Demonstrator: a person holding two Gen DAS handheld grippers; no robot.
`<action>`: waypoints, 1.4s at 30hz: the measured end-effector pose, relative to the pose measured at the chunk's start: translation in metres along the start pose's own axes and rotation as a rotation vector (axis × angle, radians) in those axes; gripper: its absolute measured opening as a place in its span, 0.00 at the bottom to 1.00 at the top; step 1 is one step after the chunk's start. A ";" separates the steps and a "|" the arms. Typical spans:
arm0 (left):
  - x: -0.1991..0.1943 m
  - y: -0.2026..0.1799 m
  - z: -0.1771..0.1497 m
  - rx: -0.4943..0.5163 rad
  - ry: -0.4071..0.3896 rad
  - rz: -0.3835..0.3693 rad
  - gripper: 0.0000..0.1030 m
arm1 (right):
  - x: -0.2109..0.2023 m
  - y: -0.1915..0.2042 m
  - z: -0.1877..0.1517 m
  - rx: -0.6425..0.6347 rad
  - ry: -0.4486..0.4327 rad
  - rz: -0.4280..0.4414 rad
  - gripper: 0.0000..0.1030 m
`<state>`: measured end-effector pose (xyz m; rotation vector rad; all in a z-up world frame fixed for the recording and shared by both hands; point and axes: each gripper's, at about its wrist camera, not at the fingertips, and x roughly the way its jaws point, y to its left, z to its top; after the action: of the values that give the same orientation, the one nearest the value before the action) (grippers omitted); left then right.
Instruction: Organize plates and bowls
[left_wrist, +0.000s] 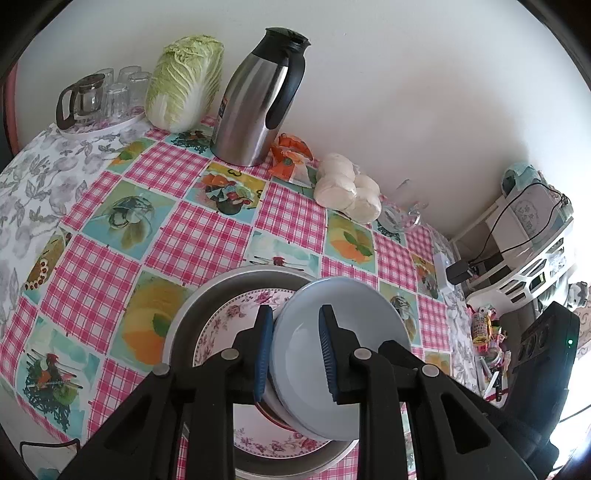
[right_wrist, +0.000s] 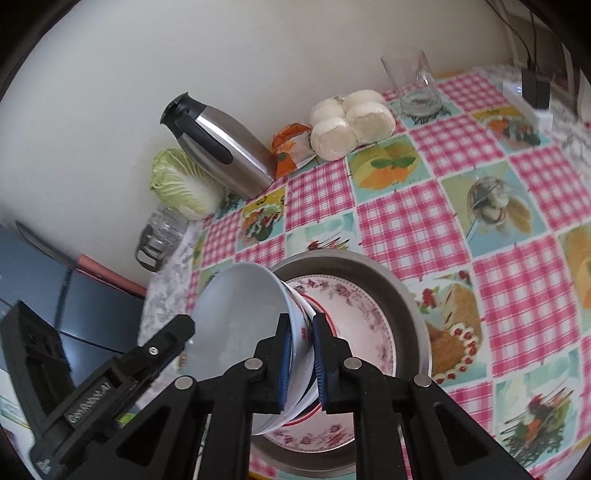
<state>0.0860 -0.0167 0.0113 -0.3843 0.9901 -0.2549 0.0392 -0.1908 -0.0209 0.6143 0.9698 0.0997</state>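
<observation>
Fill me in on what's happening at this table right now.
A person is sorting dishes with two handheld claws. The left claw grips the rim of a pale blue plate, tilted on edge above a flowered plate that lies inside a metal basin. The right claw is shut on the rim of a white bowl, also tilted, above the same basin.
</observation>
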 end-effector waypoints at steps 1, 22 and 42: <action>0.000 0.000 0.000 0.000 -0.002 0.003 0.24 | 0.000 0.003 -0.001 -0.021 -0.005 -0.021 0.14; -0.008 0.003 0.004 0.013 -0.049 0.107 0.58 | -0.012 0.011 0.002 -0.089 -0.054 -0.129 0.55; -0.001 0.016 0.003 0.006 -0.059 0.288 0.98 | -0.009 0.015 0.000 -0.160 -0.072 -0.191 0.99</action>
<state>0.0885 -0.0016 0.0067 -0.2381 0.9733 0.0139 0.0369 -0.1808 -0.0066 0.3737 0.9365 -0.0145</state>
